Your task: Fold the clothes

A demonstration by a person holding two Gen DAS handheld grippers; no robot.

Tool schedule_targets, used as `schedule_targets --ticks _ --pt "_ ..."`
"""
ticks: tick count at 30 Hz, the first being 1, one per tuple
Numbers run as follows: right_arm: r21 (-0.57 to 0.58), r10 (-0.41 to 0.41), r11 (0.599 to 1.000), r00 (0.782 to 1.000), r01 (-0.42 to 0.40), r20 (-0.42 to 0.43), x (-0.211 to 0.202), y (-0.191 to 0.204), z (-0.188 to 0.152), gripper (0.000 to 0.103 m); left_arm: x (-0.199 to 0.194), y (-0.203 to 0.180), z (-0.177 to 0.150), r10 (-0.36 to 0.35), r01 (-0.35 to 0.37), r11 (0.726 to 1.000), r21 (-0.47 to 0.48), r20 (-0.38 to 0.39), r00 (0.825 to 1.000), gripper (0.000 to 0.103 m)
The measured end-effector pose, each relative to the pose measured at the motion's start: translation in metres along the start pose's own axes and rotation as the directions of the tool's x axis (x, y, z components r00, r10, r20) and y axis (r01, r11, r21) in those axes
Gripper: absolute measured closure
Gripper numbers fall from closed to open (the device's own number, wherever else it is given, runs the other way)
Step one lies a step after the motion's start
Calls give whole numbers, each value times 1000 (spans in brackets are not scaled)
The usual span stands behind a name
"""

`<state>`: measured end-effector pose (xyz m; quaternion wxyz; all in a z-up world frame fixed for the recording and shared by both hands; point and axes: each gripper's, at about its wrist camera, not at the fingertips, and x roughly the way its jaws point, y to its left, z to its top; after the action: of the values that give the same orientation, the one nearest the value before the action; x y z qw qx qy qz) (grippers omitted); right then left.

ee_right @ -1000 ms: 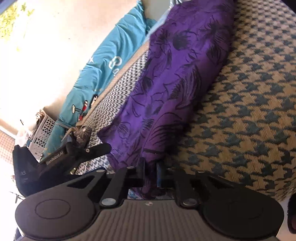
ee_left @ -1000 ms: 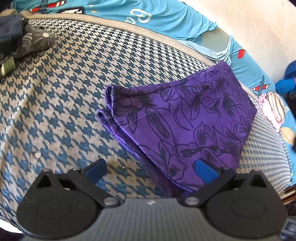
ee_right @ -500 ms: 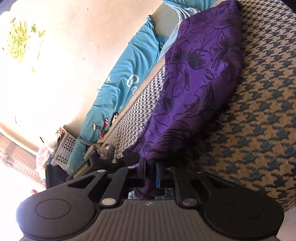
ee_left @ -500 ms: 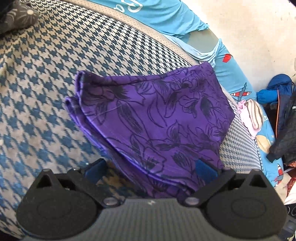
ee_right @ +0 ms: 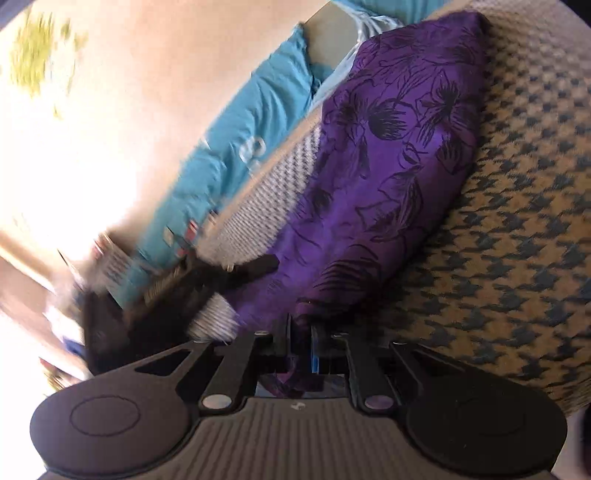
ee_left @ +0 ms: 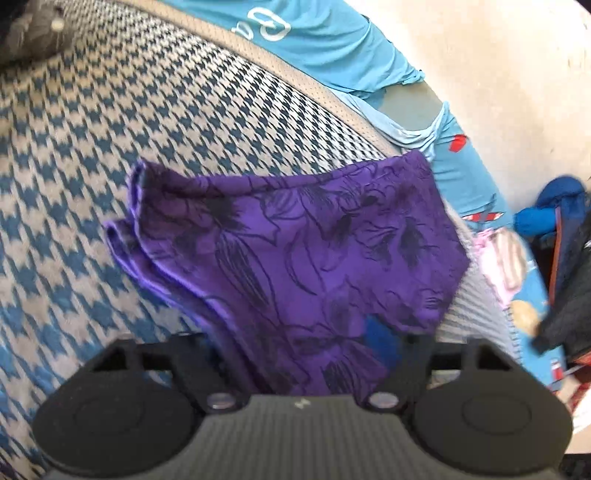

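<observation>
A: Start nearest. What is the left gripper (ee_left: 299, 343) doing?

B: Its jaws are closing, about half open, with the near edge of the folded purple cloth printed with black flowers (ee_left: 295, 251) between them. The blue pad of one finger shows against the cloth; the other finger is hidden under the layers, so I cannot tell whether the pads press yet.

A: And the right gripper (ee_right: 300, 350)?

B: Almost closed, pinching a bunched corner of the same purple cloth between its fingers. The jaws are easing apart very slightly, but the fabric is clamped.

A: Where does the cloth lie?

B: On the blue-and-beige houndstooth woven cushion (ee_left: 92, 192), folded in several layers, its stacked edges fanned at the corner far from the right gripper. The side held by the grippers is lifted off the cushion; the far side reaches the cushion's piped edge.

A: Beyond the cloth?

B: Past the cushion's edge lies a turquoise printed sheet with white lettering (ee_left: 332, 40), against a pale wall. Further from the cloth, off the cushion, a pink-and-cream knitted item (ee_left: 498, 258) lies near a bright blue bundle (ee_left: 554, 210). A dark grey patterned fabric (ee_left: 33, 33) rests at the cushion's far corner.
</observation>
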<state>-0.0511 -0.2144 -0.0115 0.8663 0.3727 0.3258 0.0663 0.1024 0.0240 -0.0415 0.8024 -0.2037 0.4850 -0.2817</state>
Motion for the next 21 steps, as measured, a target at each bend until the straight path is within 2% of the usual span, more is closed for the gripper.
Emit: schedule_targets --ticks 2,4,8,12,17,21 --pt "-111 -58 992 998 57 -7 -1 9 -4 88 0 1 1 2 -2 1000 1 3 1000 44" --pt "-234 -102 967 995 104 20 -5 19 -8 83 -1 3 1 0 0 1000 -3 3 1000 46" --pt "-443 -142 878 982 183 125 -20 40 -17 66 -4 6 3 -5 5 1000 -11 -1 1000 49" --pt "-541 -116 823 984 172 136 -22 52 -23 59 -6 5 6 -22 22 1000 -17 -8 1000 49" --pt "-625 -130 767 989 144 68 1 63 -37 55 -6 3 9 -13 13 1000 -15 -26 1000 49" --pt "-712 -154 688 987 137 42 21 71 -53 48 -5 3 12 -13 12 1000 -13 -43 999 49"
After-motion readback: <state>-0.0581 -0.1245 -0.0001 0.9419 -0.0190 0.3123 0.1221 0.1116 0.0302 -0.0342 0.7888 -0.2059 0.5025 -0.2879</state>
